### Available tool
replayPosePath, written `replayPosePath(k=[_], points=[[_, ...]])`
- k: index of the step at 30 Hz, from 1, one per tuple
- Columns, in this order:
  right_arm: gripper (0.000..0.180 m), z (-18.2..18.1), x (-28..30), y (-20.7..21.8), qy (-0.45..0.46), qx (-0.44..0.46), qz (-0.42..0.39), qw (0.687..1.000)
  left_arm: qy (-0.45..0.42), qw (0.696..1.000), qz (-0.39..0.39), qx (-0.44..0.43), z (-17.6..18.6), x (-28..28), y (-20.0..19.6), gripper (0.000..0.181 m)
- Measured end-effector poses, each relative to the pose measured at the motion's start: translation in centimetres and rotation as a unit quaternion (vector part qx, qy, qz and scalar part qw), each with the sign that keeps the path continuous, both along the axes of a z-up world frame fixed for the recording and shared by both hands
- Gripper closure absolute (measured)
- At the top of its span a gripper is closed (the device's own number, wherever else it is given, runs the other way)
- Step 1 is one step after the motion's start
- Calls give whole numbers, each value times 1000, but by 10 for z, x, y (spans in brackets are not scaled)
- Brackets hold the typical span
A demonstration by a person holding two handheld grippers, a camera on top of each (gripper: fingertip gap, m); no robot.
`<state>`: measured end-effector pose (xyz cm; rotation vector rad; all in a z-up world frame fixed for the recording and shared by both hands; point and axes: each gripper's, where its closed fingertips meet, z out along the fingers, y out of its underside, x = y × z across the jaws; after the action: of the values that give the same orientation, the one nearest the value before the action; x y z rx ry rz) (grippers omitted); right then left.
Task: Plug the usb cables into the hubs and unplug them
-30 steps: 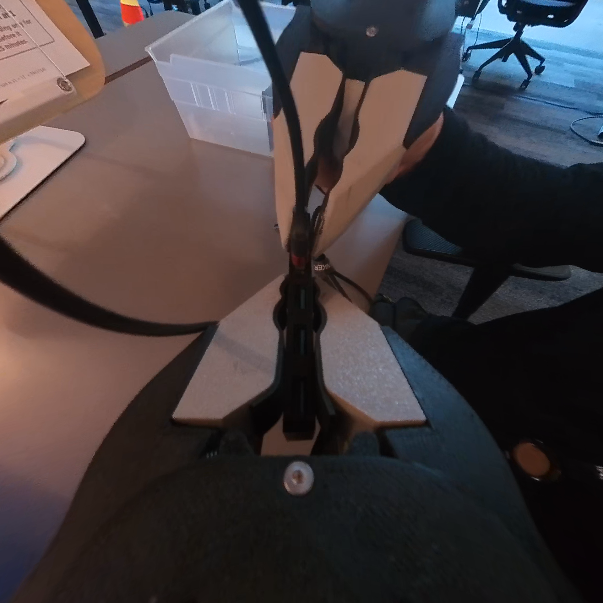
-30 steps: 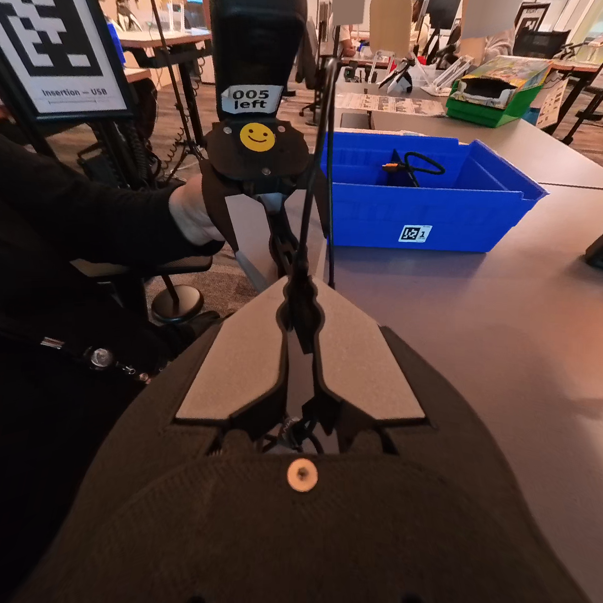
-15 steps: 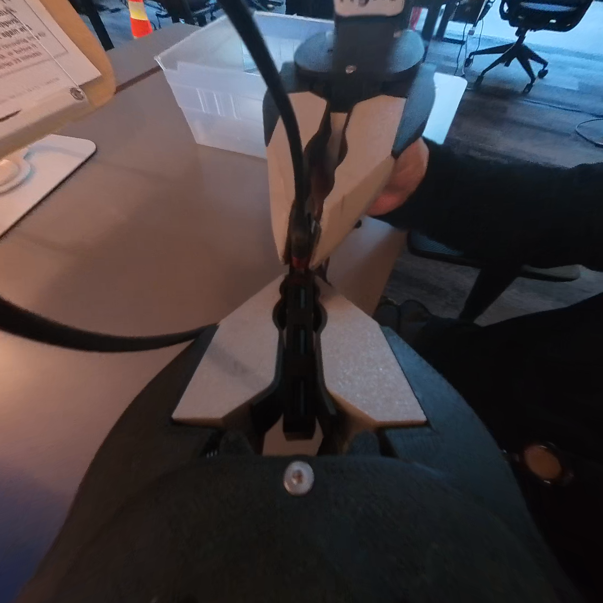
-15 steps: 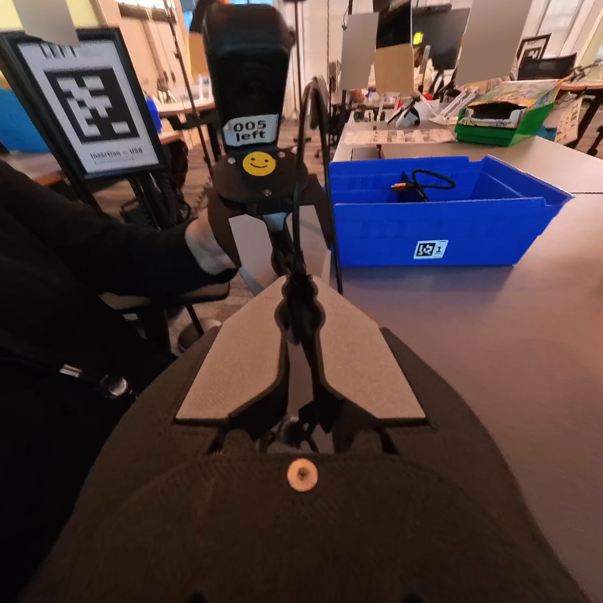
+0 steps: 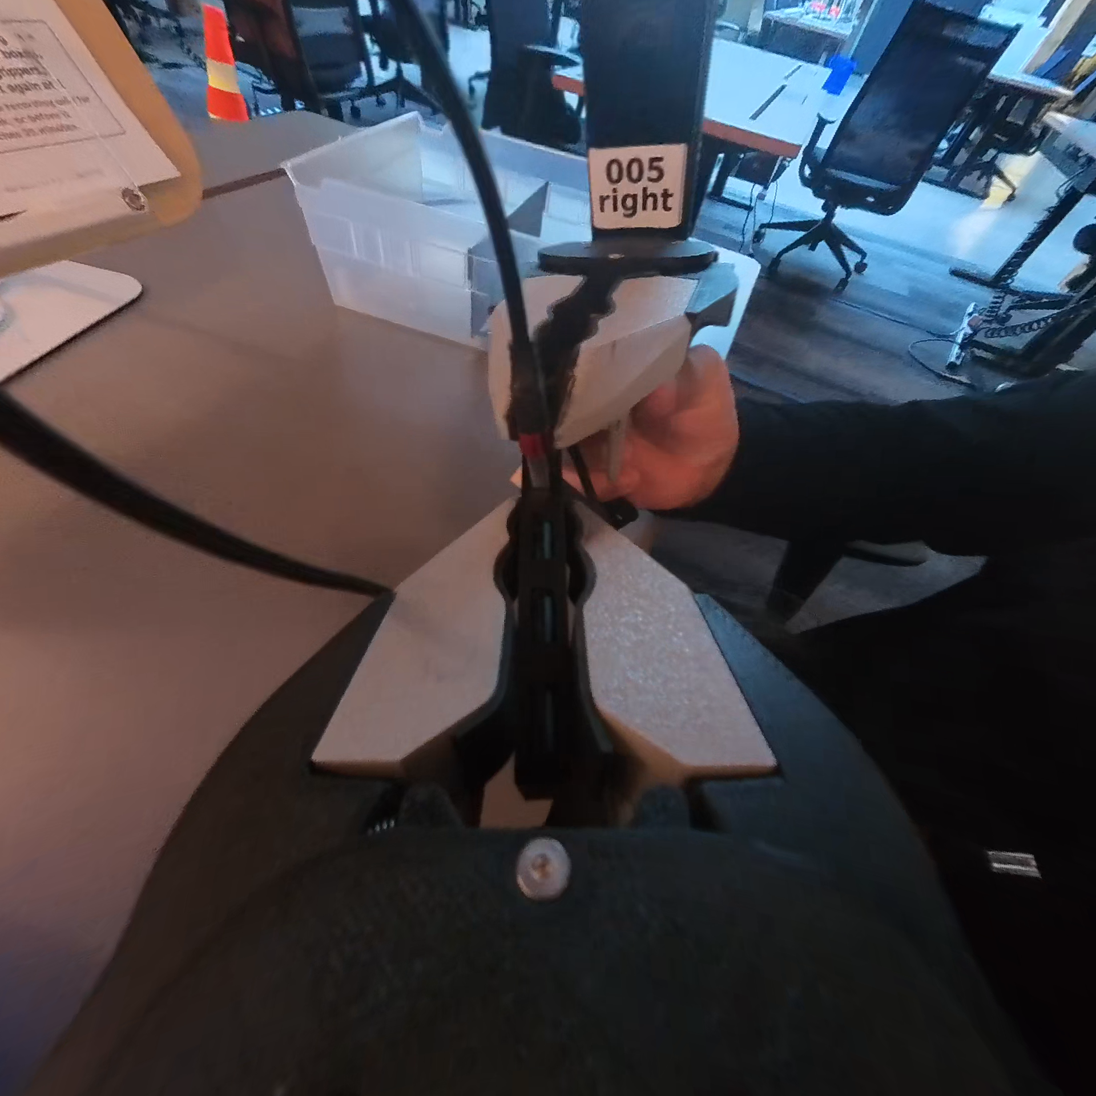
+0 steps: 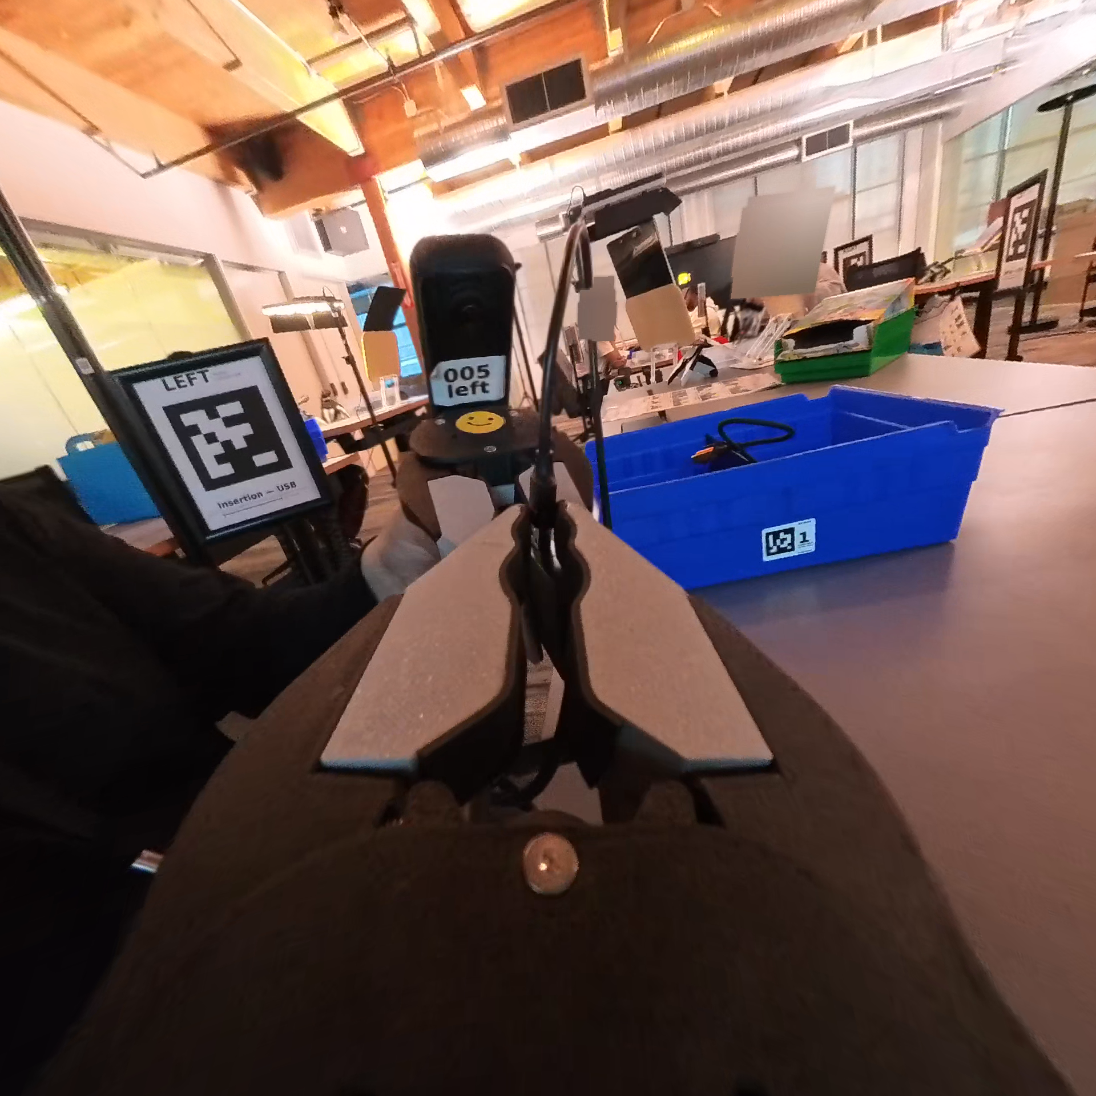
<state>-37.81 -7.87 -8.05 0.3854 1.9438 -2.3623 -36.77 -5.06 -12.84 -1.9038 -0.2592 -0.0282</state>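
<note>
Left gripper (image 5: 542, 534) clamped on black USB hub (image 5: 542, 646), right gripper (image 6: 548, 528) pinched on USB cable plug (image 5: 534, 442), plug met hub's end above table (image 5: 237, 445), blue bin (image 6: 789, 492) nearby.

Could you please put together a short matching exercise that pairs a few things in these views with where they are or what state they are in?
Things:
1. USB hub
2. USB plug
3. blue bin
4. clear bin

Places or states:
A. clamped in the right tool, cable arching upward
B. on the table, a coiled black cable inside
C. on the table behind the right tool, translucent
D. clamped on edge in the left tool, its ports showing

Pairs: 1-D, 2-A, 3-B, 4-C
</note>
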Motion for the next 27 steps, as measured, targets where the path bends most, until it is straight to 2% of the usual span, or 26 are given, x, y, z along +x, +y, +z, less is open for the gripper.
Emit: replayPosePath(k=[3, 4, 6, 7, 9, 12, 16, 22, 24, 27], points=[[177, 1, -1, 0, 3, -10, -17, 1000, -4, 1000, -4, -3, 0, 0, -1, 171], [176, 9, -3, 5, 3, -45, -30, 999, 3, 1000, -2, -4, 0, 0, -1, 172], [176, 48, -16, 44, -17, -174, -50, 983, 14, 997, 0, -74, -31, 2, 1, 171], [176, 58, -18, 57, -2, -173, -51, 984, 15, 995, 3, -96, -47, 2, 5, 172], [175, 56, -14, 61, 54, -68, -61, 994, 18, 996, 5, -86, -52, 1, 14, 171], [175, 48, -3, 59, 119, 53, -88, 988, 34, 993, -7, -114, -48, 2, 15, 172], [175, 73, 1, 82, 136, 47, -141, 980, 52, 991, -5, -126, -42, 3, 12, 172], [175, 113, 23, 155, 179, 65, -211, 959, 79, 993, 20, -90, -19, -4, 4, 172], [175, 111, 25, 183, 182, 122, -257, 941, 86, 993, 32, -74, -12, -7, 0, 172], [175, 88, 10, 247, 180, 261, -383, 867, 95, 993, 43, -59, -1, -11, -7, 172]])
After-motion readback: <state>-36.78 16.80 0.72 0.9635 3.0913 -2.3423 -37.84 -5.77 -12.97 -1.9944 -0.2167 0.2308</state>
